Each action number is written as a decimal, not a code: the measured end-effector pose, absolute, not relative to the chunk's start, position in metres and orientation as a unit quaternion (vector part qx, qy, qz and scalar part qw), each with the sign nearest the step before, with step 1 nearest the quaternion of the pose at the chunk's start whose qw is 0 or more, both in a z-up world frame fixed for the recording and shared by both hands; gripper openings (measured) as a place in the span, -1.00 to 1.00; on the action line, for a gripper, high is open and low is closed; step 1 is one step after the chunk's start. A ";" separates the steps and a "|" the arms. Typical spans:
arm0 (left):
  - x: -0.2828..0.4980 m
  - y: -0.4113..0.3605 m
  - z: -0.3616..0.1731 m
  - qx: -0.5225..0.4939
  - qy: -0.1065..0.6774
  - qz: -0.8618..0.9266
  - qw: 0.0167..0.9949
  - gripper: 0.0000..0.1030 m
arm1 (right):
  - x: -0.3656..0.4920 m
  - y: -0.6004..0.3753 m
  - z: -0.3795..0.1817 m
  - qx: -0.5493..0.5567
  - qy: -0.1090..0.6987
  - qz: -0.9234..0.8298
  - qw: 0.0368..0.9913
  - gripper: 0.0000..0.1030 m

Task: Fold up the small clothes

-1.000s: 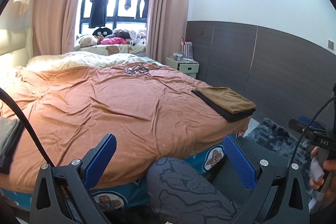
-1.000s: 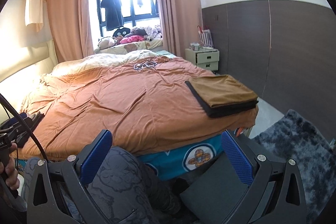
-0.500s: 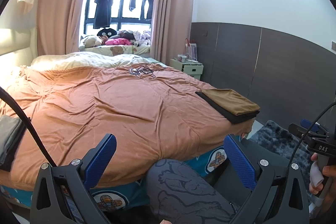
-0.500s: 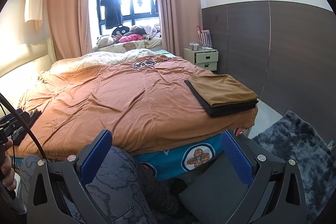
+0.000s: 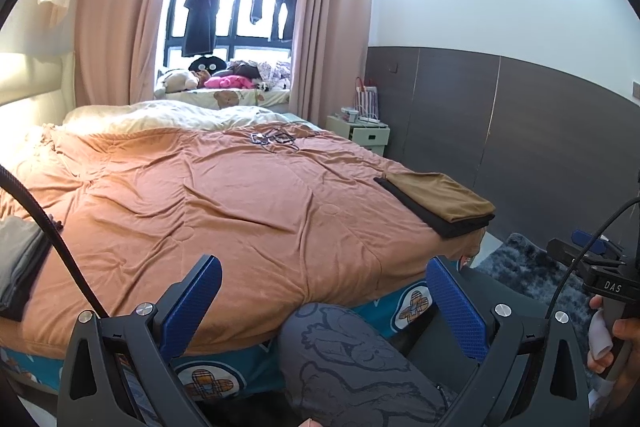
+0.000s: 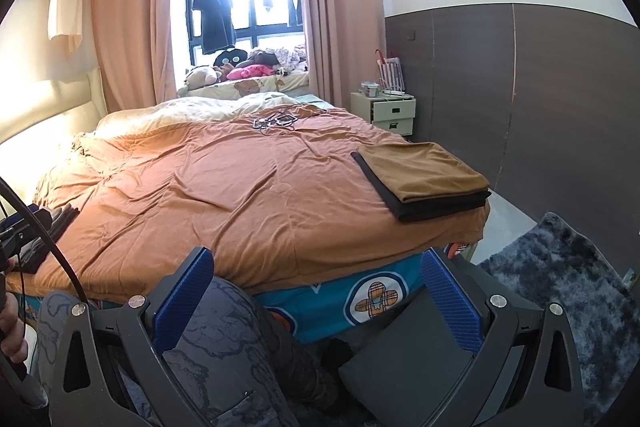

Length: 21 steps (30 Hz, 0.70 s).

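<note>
At the right of the frame, a folded brown garment [image 6: 428, 167] lies squarely on a folded black one [image 6: 436, 207], neat-edged, at the bed's [image 6: 240, 195] corner. Left gripper [image 5: 324, 303] and right gripper [image 6: 316, 291] gape wide, empty.

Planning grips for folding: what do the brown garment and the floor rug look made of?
Brown garment: soft matte knit, probably cotton jersey; it lies in limp, smooth folds. Rug: shaggy grey-blue pile, likely synthetic; tufted and slightly glossy.

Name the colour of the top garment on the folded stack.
Mustard brown top garment; right wrist view.
</note>
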State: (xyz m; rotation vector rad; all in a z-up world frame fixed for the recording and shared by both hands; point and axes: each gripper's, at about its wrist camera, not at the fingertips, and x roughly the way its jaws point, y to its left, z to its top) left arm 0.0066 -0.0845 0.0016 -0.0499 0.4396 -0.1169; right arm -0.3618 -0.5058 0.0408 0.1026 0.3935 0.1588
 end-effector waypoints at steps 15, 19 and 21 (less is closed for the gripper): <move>0.002 -0.087 0.002 -0.026 0.216 -0.054 0.975 0.99 | -0.363 -0.513 0.041 0.052 0.195 0.076 0.977 1.00; 0.002 -0.088 0.002 -0.027 0.216 -0.054 0.975 0.99 | -0.363 -0.514 0.041 0.052 0.194 0.077 0.977 1.00; 0.001 -0.088 0.002 -0.026 0.216 -0.053 0.975 0.99 | -0.364 -0.515 0.041 0.052 0.194 0.077 0.977 1.00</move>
